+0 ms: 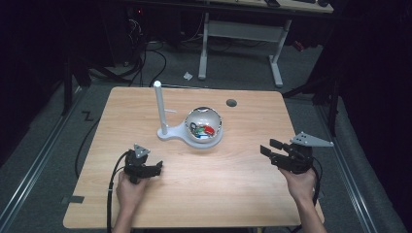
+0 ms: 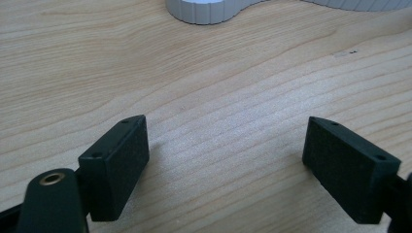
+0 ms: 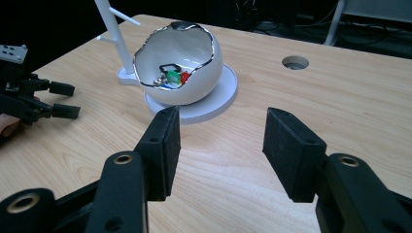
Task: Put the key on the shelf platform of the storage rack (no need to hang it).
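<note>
Sitting on one wooden bench [image 1: 204, 194]: one white stand [image 1: 170, 133] with one upright post [image 1: 159, 107], and one white egg-shaped bowl [image 1: 214, 127] with a jagged rim, resting on the stand's round base near the bench middle. Lying inside the bowl: several small bits [image 1: 203, 130], red, green and blue among them, too small to count or name. Also showing one round hole [image 1: 231, 103] in the benchtop beyond the bowl.

Working with two claws. Left claw [image 1: 159, 168] hovering low over the near left part of the bench, jaws standing apart with bare wood between them. Right claw [image 1: 268, 147] hanging over the near right edge, aimed at the bowl, jaws parted and holding nothing.

Showing in the high view: floor, cables and a second table's legs. Giving in the right gripper view [image 3: 221, 145] a look into the bowl and at the left claw farther off. Catching in the left gripper view [image 2: 226, 145] just wood grain and the ribbed edge of the stand.

Bearing no readable writing or brand anywhere.
</note>
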Motion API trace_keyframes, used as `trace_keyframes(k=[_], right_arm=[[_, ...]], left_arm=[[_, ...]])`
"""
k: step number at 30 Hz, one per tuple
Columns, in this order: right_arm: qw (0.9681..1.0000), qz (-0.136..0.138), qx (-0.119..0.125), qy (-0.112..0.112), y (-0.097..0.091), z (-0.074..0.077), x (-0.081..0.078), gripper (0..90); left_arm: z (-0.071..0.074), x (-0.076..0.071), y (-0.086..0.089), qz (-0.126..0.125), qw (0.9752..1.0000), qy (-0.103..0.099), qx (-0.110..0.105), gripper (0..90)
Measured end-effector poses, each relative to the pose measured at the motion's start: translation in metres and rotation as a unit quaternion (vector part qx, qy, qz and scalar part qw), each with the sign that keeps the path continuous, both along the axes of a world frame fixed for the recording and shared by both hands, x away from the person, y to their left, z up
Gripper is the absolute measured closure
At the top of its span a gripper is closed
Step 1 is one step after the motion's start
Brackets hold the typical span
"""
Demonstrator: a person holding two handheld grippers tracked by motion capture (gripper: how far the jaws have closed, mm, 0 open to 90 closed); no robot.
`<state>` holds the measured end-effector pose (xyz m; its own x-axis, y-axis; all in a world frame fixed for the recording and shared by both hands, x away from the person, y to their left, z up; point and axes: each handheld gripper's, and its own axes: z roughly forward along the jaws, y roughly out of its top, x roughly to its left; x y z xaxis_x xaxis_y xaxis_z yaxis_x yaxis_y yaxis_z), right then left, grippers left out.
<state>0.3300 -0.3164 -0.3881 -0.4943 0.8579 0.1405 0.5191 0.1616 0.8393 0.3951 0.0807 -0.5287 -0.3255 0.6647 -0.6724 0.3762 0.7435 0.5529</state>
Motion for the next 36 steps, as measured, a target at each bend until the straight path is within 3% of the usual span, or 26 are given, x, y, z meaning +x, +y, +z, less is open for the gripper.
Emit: trace_keyframes(k=[20, 36], right_arm=[[0.9998, 0.000, -0.010, 0.019, 0.009, -0.031, -0.003, 48.3], [0.9990, 0.011, 0.019, 0.039, 0.017, -0.059, -0.003, 48.7]], left_arm=[[0.000, 0.000, 0.000, -0.001, 1.0000, 0.000, 0.001, 17.3], [0.000, 0.000, 0.000, -0.001, 1.0000, -0.001, 0.002, 17.3]])
